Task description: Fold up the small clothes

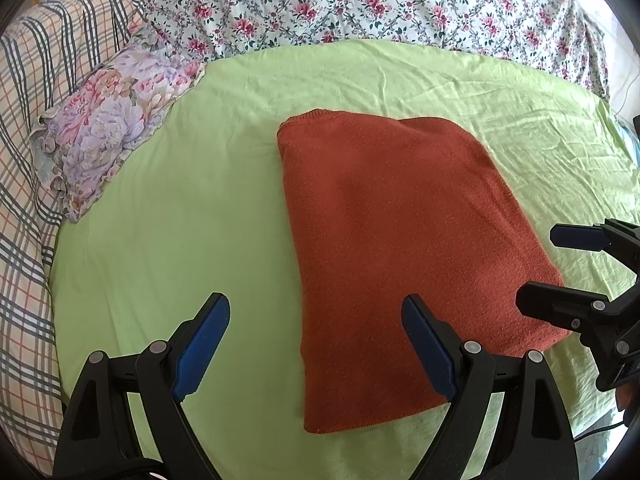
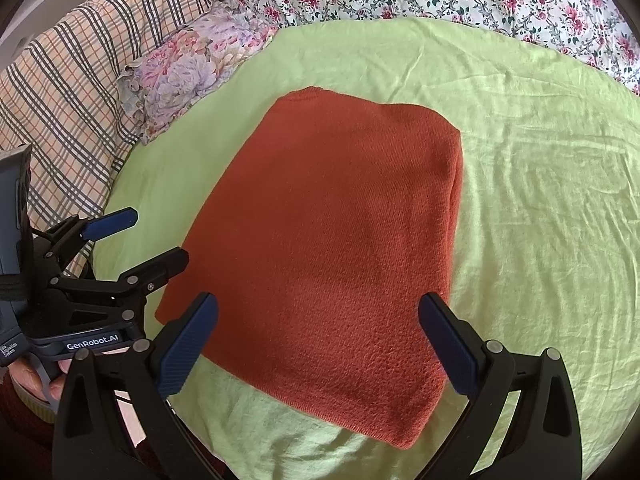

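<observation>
Both claws wide, empty: left claw (image 1: pixel 316 344), right claw (image 2: pixel 318 344); folded orange sweater (image 1: pixel 400 248) on green sheet (image 1: pixel 180 240).

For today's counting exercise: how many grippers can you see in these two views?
2. The left gripper hovers open at the orange garment's left edge; the right gripper hovers open over its near end. None seems hidden.

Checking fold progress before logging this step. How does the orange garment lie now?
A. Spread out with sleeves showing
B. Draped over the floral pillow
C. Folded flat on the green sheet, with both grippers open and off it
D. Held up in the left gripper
C: the orange garment lies as a compact rectangle on the green sheet, and the left gripper and right gripper are both open, gripping nothing.
</observation>
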A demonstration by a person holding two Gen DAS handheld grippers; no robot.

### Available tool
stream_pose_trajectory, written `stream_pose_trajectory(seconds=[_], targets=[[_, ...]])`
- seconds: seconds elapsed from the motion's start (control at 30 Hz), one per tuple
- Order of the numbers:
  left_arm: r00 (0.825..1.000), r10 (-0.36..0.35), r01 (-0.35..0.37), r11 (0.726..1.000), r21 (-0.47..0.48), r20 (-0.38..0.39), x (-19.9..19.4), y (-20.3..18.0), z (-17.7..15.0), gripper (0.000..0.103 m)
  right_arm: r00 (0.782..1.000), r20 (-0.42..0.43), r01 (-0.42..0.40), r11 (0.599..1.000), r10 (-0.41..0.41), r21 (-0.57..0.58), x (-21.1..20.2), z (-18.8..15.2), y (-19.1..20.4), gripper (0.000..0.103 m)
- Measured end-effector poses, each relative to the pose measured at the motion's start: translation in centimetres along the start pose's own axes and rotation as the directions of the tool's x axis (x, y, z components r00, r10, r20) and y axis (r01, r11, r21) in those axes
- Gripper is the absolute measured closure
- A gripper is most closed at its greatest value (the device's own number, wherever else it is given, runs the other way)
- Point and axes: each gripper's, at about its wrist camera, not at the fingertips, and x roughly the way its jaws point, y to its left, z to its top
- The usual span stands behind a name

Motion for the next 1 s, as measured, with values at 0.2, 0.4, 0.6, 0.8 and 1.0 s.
stream_pose_trajectory(seconds=[0.2, 0.4, 0.6, 0.8, 1.0], targets=[[1.0, -0.005, 0.005, 1.0, -0.006, 0.001, 0.1, -0.1, 0.1, 0.015, 1.0, 0.004, 0.013, 1.0, -0.013, 0.006, -0.2, 0.5, -0.7, 0.003], [1.0, -0.008, 0.008, 1.0, -0.009, -0.002, 0.5, -0.2, 0.2, 0.015, 1.0, 0.004, 0.014, 1.0, -0.014, 0.012, 0.0, 0.6, -1.4, 0.003], [1.0, -0.008, 0.008, 1.0, -0.013, -0.011, 1.0, -0.1, 0.5, 0.015, 1.0, 0.005, 0.011, 1.0, -0.011, 0.023, 0.5, 0.9, -1.8, 0.003], [1.0, -0.003, 0.002, 1.0, -0.014, -0.011, 1.2, 0.0, 0.6, 0.015, 1.0, 0.008, 0.008, 1.0, -0.009, 0.023, 0.7, 1.1, -1.9, 0.003], [1.0, -0.002, 0.002, 1.0, -0.016, -0.012, 1.5, -0.1, 0.8, 0.015, 1.0, 0.01, 0.012, 1.0, -0.013, 0.026, 0.8, 1.3, -2.1, 0.003]])
